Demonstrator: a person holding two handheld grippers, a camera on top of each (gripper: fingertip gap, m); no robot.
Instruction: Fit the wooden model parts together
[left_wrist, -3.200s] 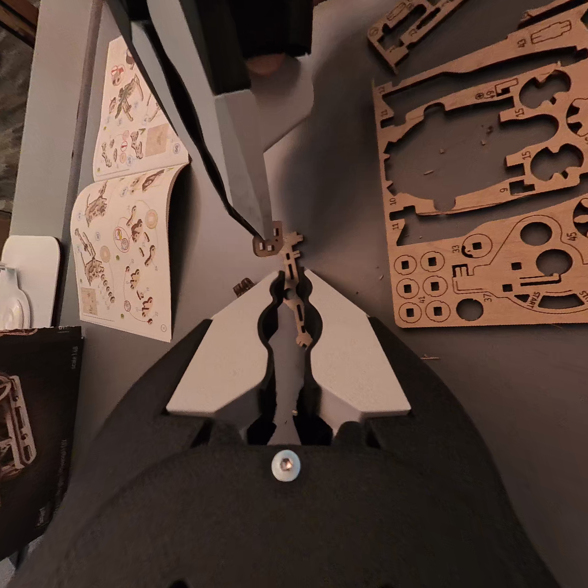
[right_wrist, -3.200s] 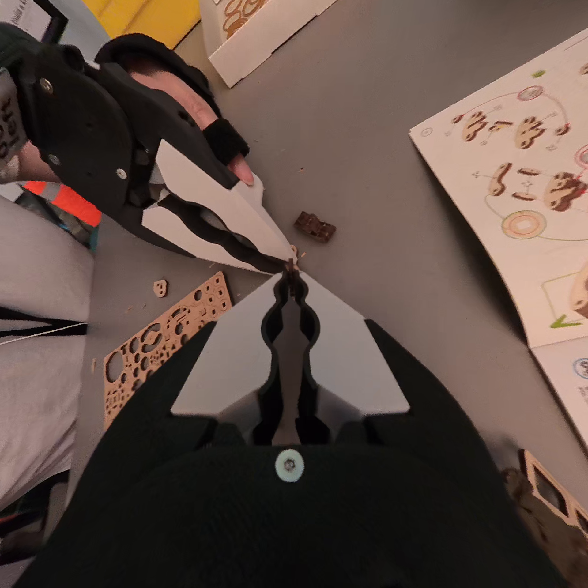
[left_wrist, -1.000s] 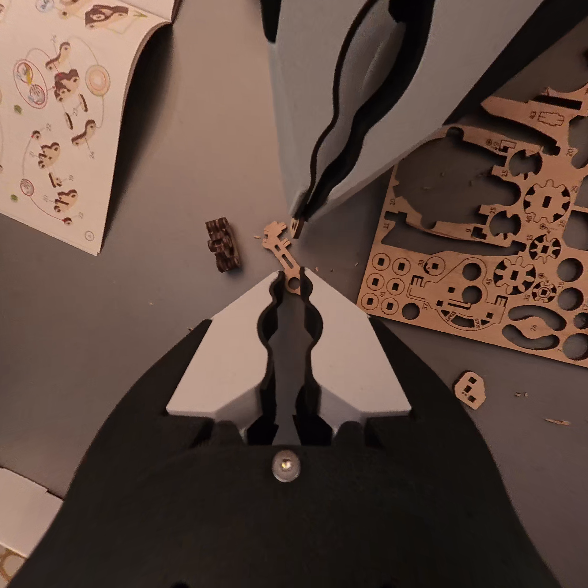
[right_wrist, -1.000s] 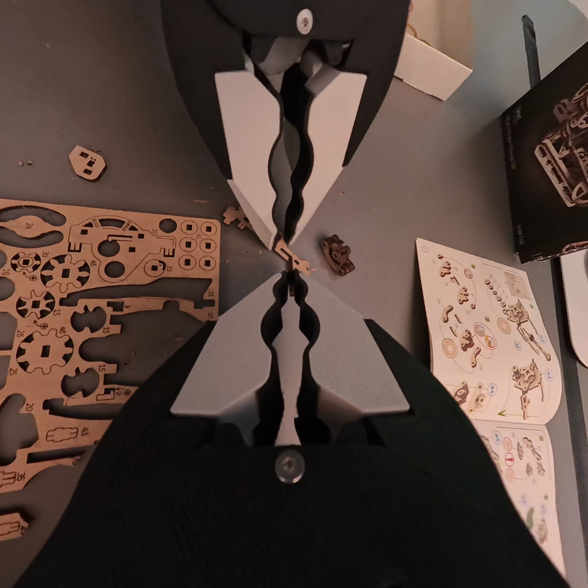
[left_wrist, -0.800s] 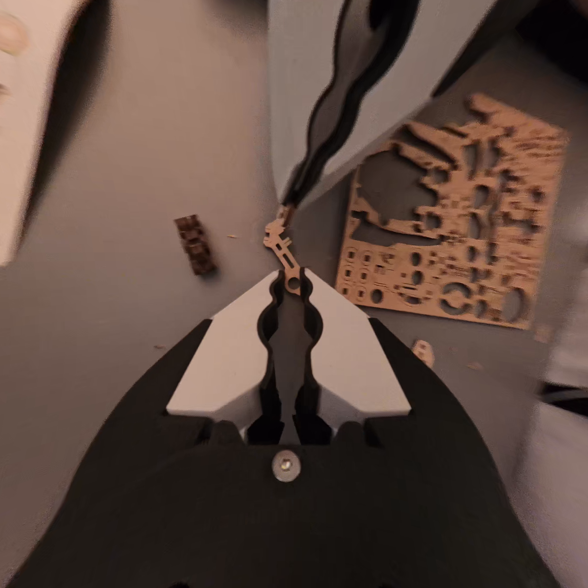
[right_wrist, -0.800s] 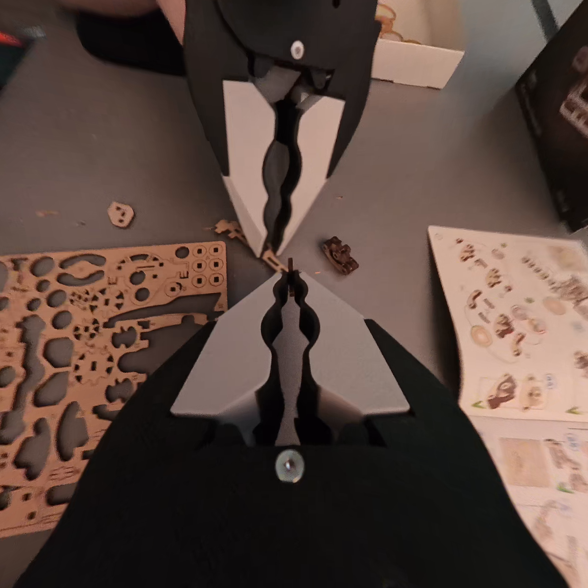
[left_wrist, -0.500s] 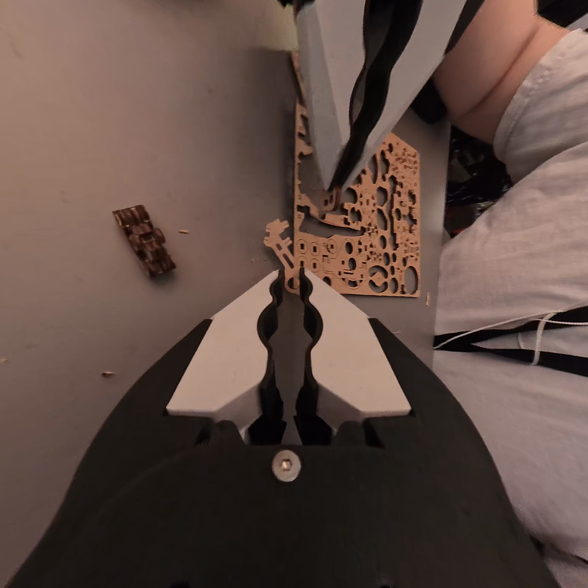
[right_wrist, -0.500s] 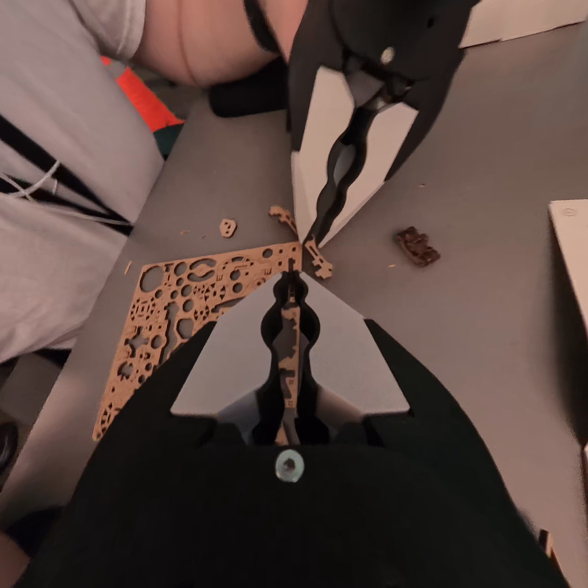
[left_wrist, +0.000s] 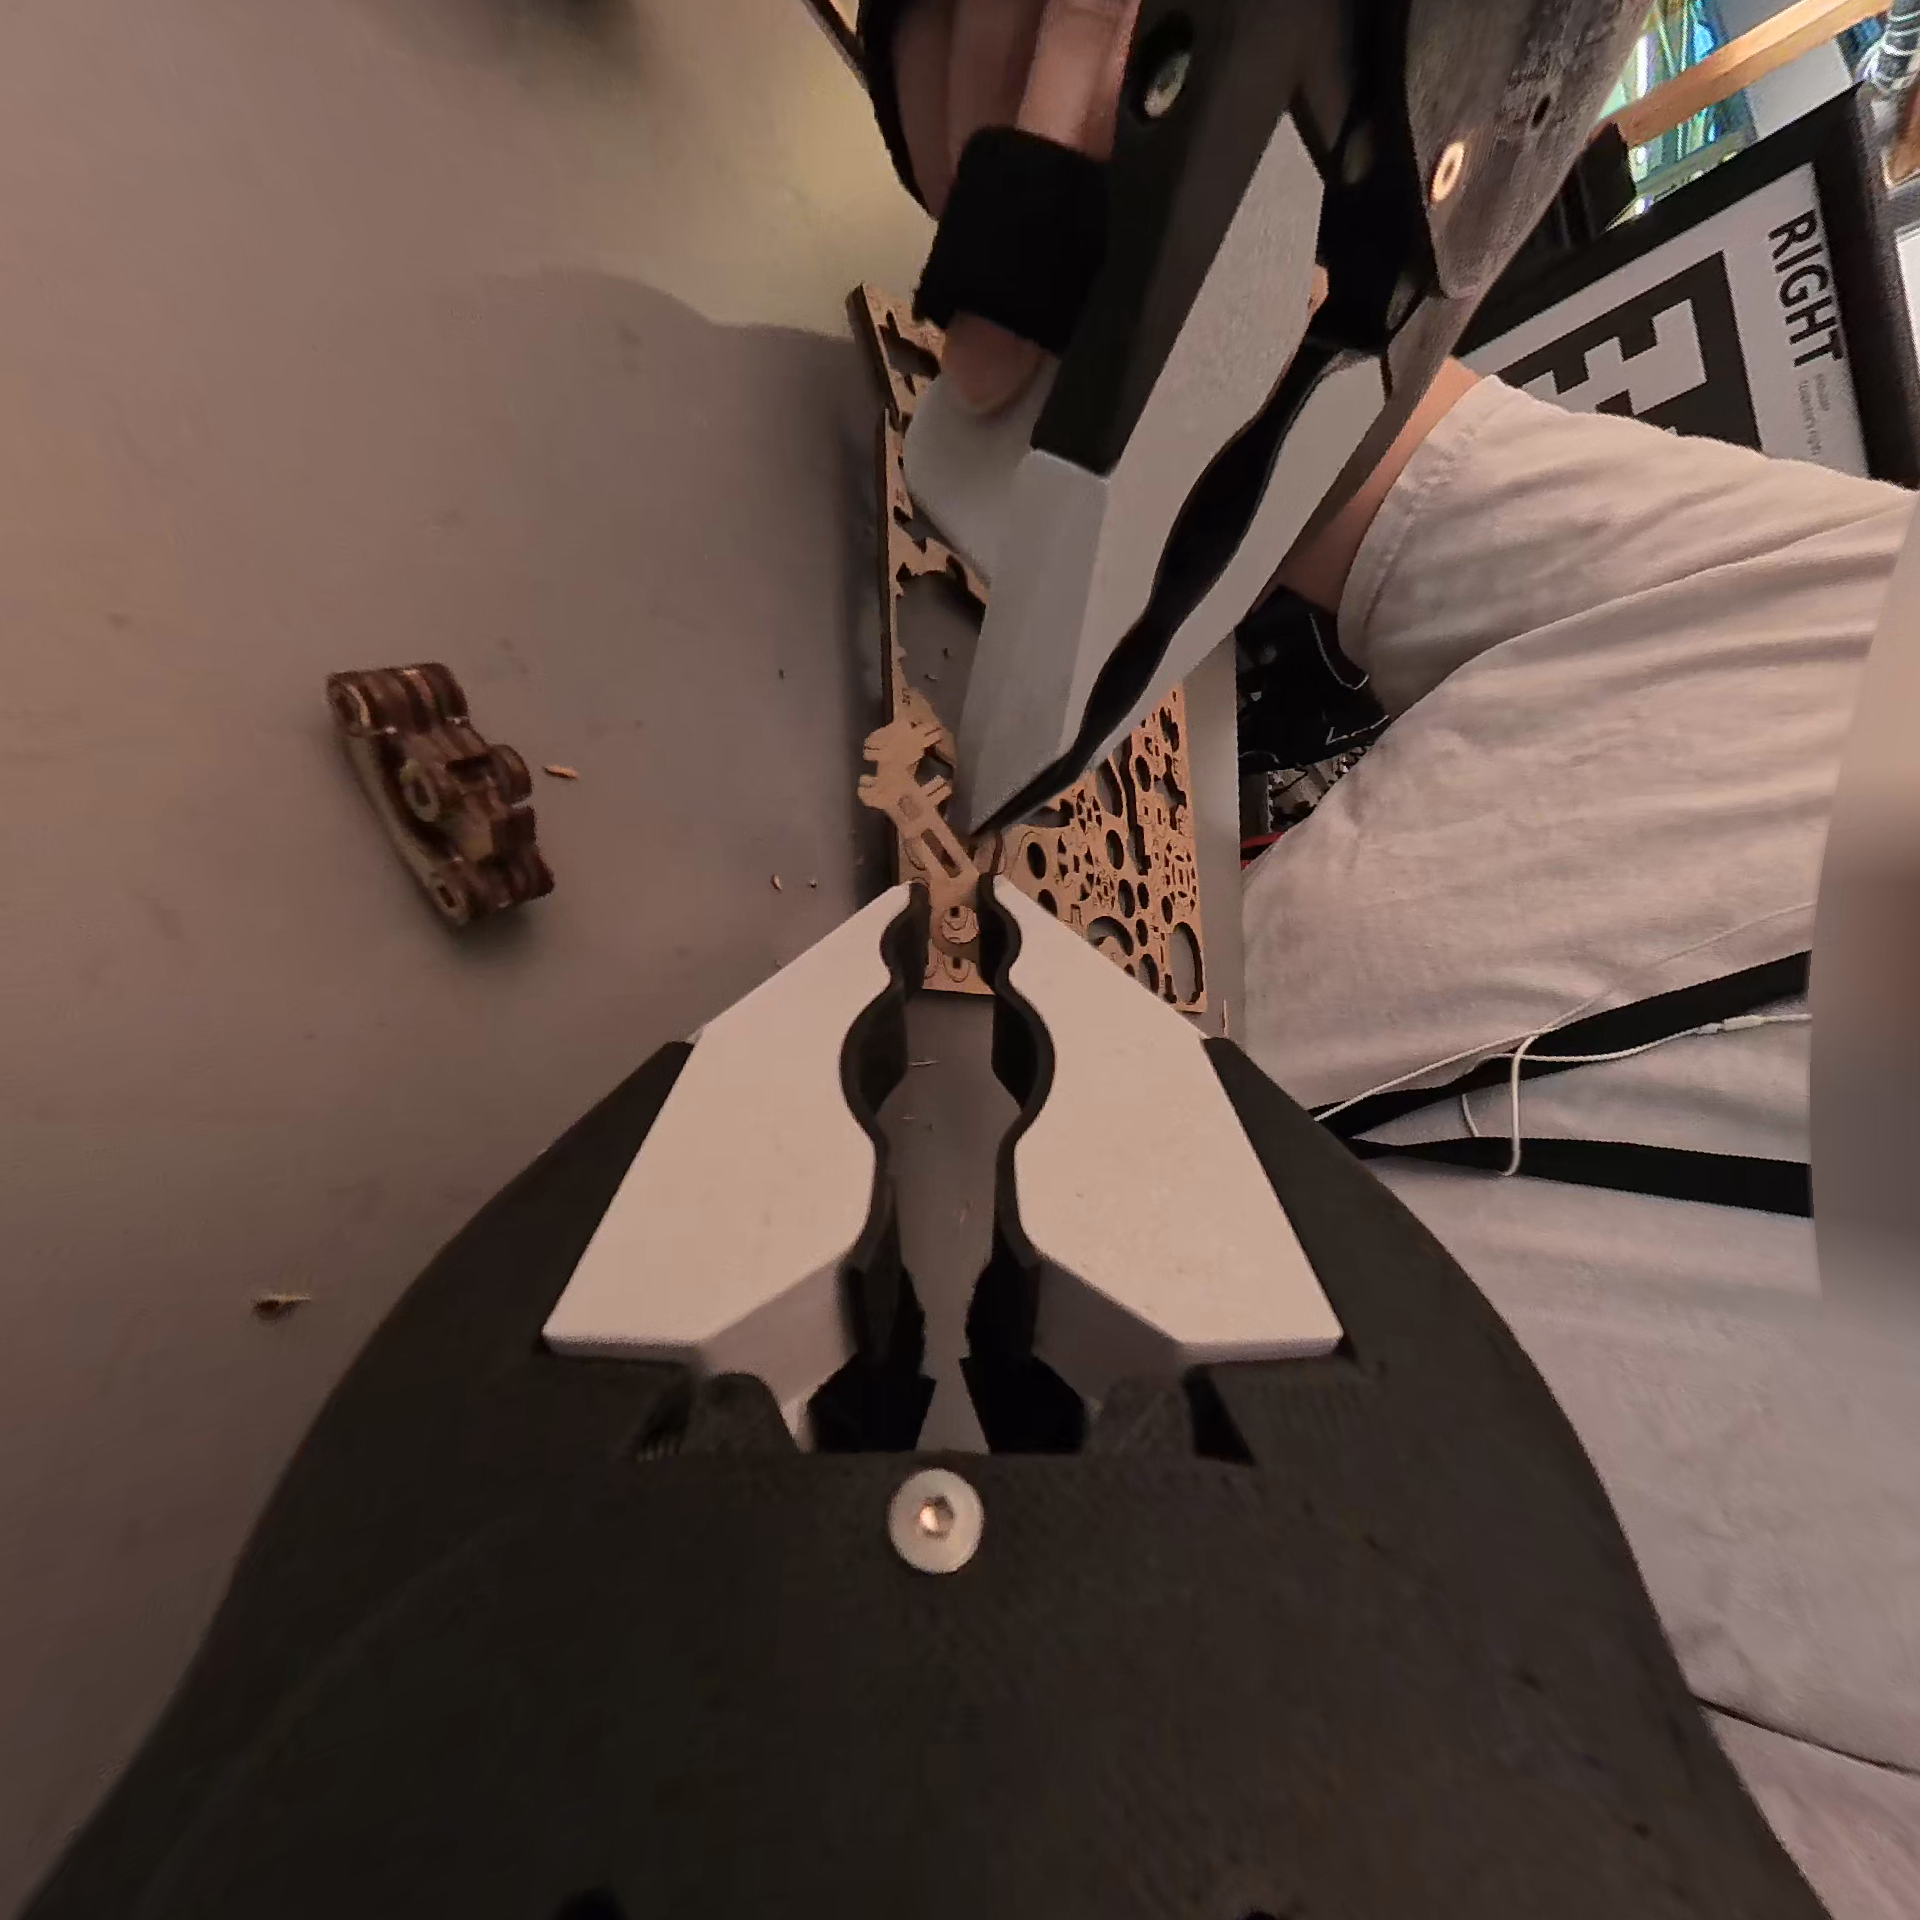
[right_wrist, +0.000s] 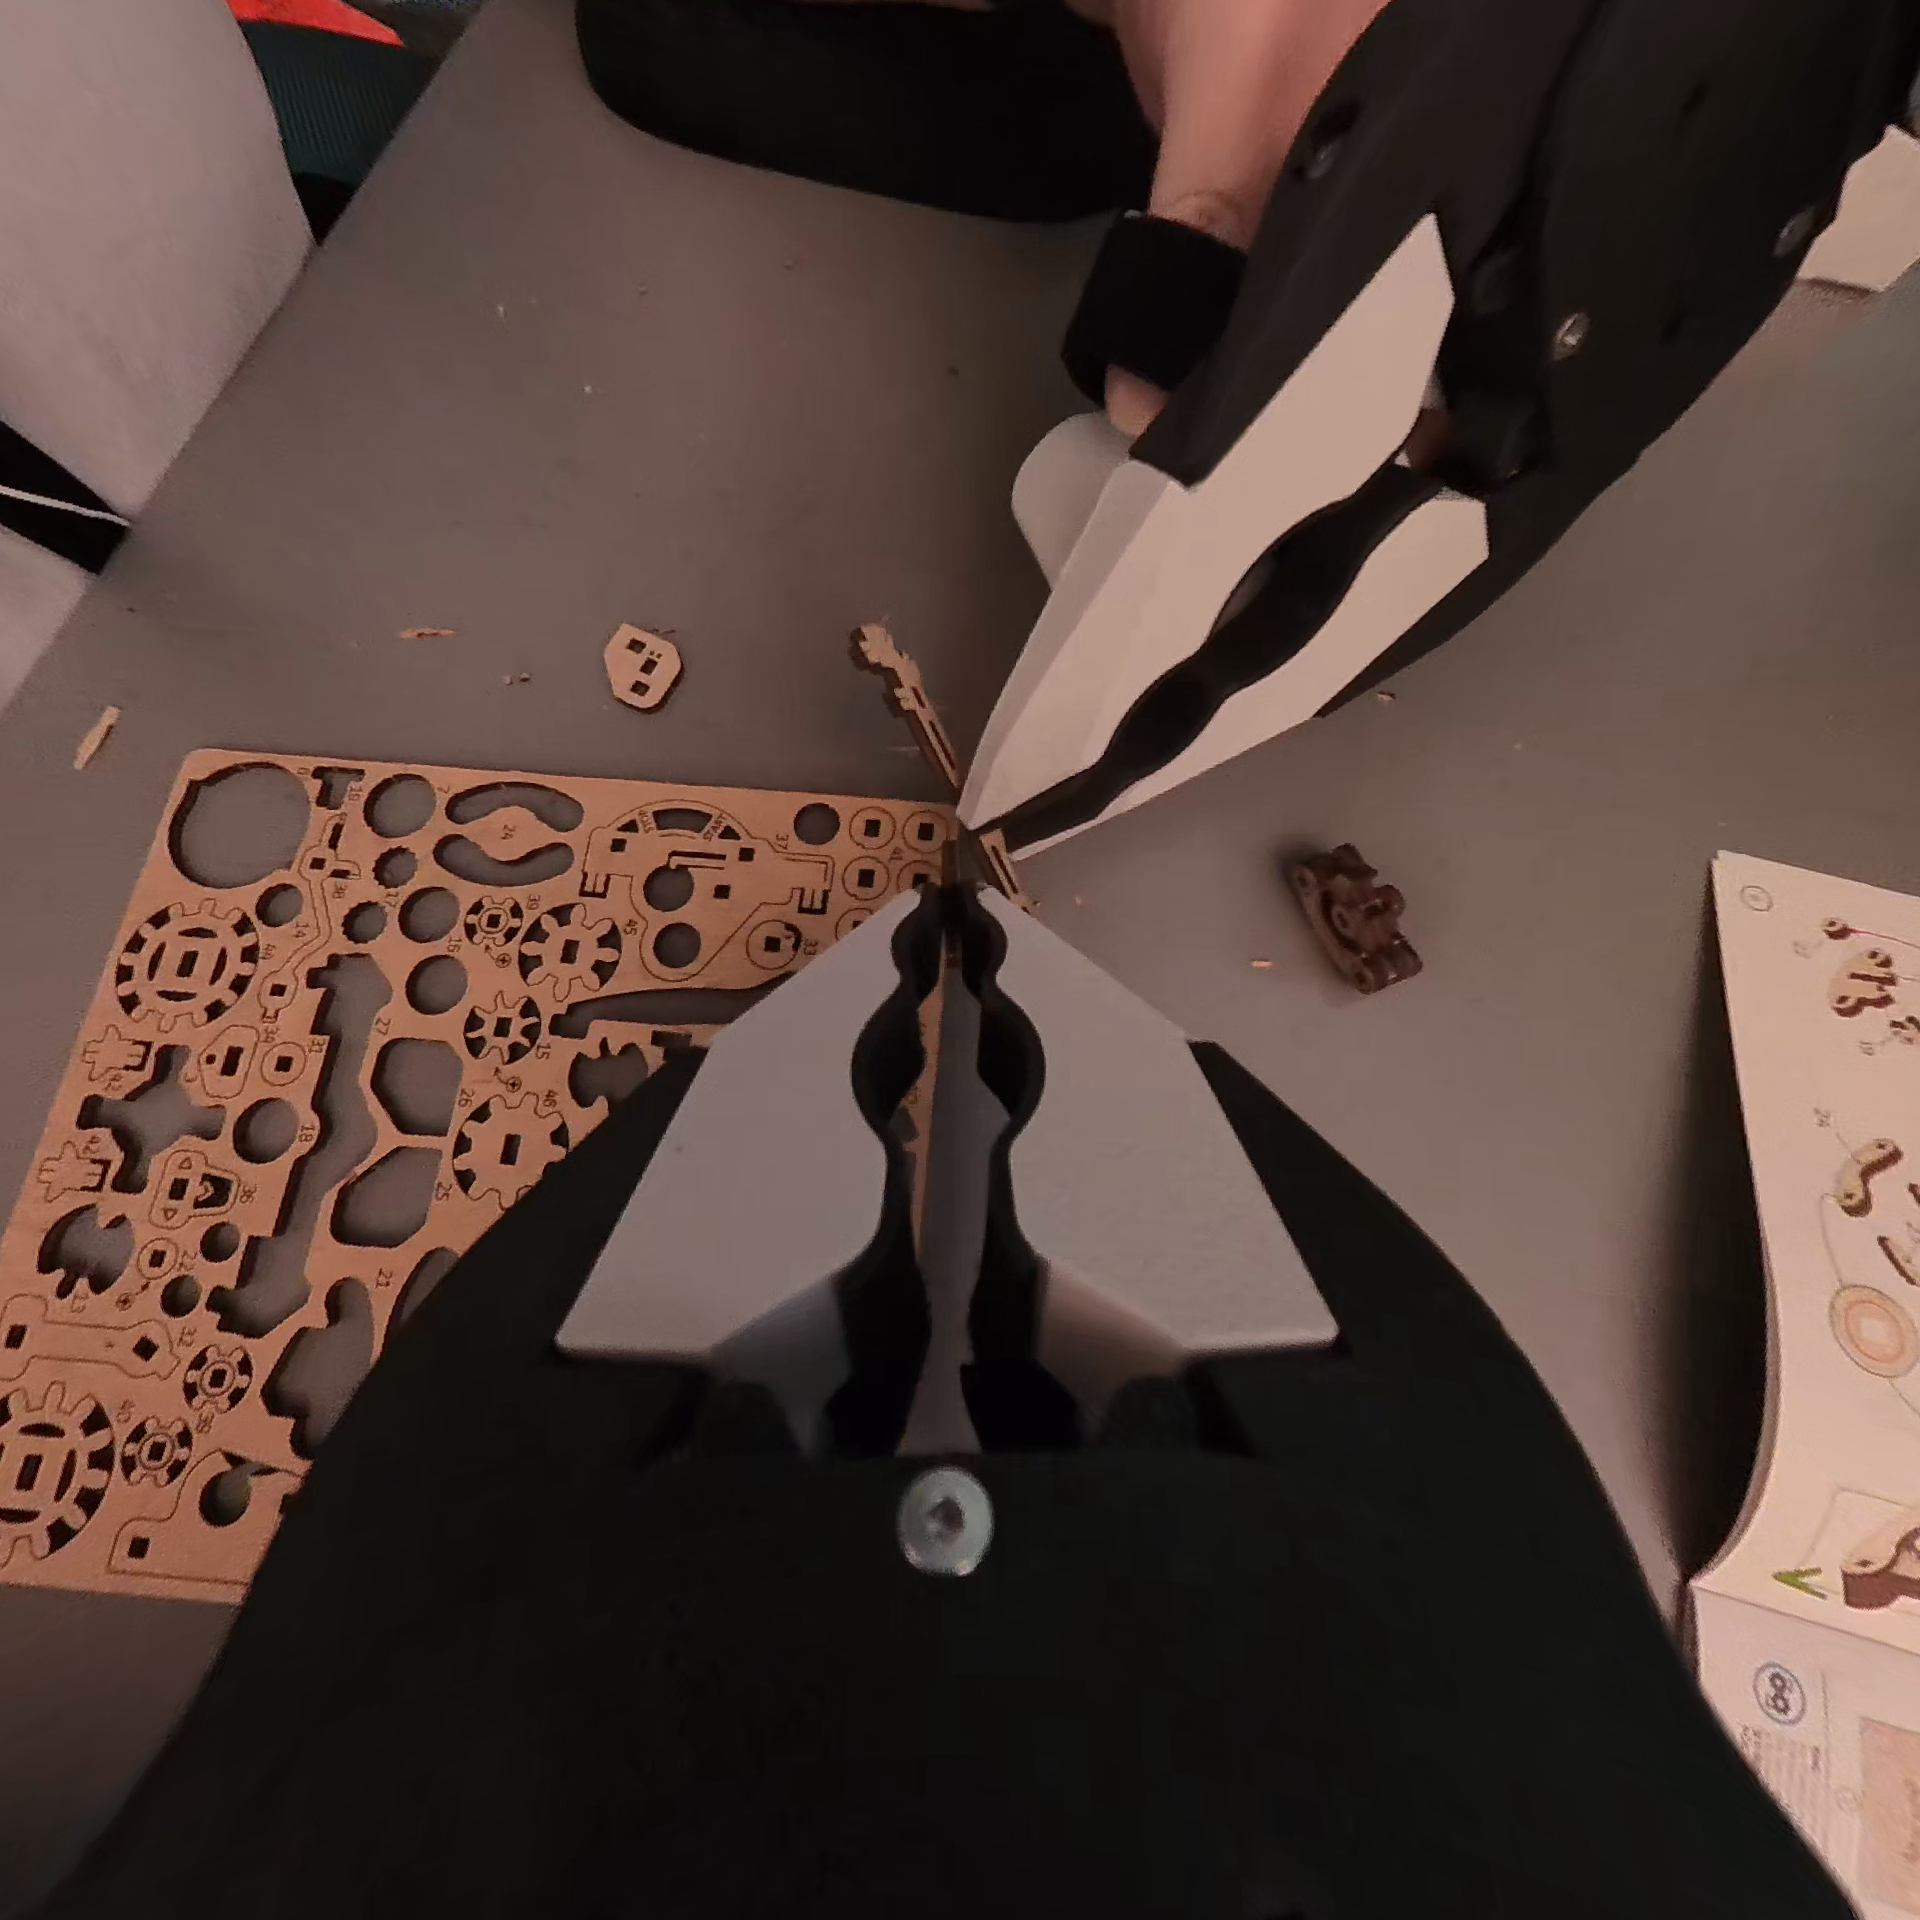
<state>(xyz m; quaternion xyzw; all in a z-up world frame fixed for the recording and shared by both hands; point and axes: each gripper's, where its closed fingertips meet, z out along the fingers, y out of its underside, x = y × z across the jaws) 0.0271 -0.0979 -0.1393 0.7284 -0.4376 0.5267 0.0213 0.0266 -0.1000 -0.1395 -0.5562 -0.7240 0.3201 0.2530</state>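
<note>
My left gripper (left_wrist: 951, 899) is shut on the round end of a slender pale wooden lever part (left_wrist: 914, 805), which sticks out past its tips. My right gripper (right_wrist: 948, 899) is shut on a small thin wooden piece (right_wrist: 948, 871), seen edge-on. The two grippers meet tip to tip above the table. In the left wrist view the right gripper (left_wrist: 977, 826) has its tip against the lever's middle. In the right wrist view the left gripper (right_wrist: 977, 826) comes in from the upper right, with the lever's end (right_wrist: 1006, 875) showing beside my tips.
A dark brown assembled block (left_wrist: 442, 795) lies on the grey table (left_wrist: 312, 468), also in the right wrist view (right_wrist: 1356, 920). A laser-cut wooden sheet (right_wrist: 312, 1039), a loose slender part (right_wrist: 902, 696), a small loose piece (right_wrist: 642, 665) and an instruction booklet (right_wrist: 1829, 1091) lie around. A person's white-shirted torso (left_wrist: 1558, 831) is at the table edge. The grippers are tip to tip, or close to it. It is some 8 centimetres from my left tips to the dark brown assembled block (left_wrist: 442, 795).
Both grippers have swung round toward the person while staying shut on their parts. The right gripper's tip has closed in on the lever held by the left.
</note>
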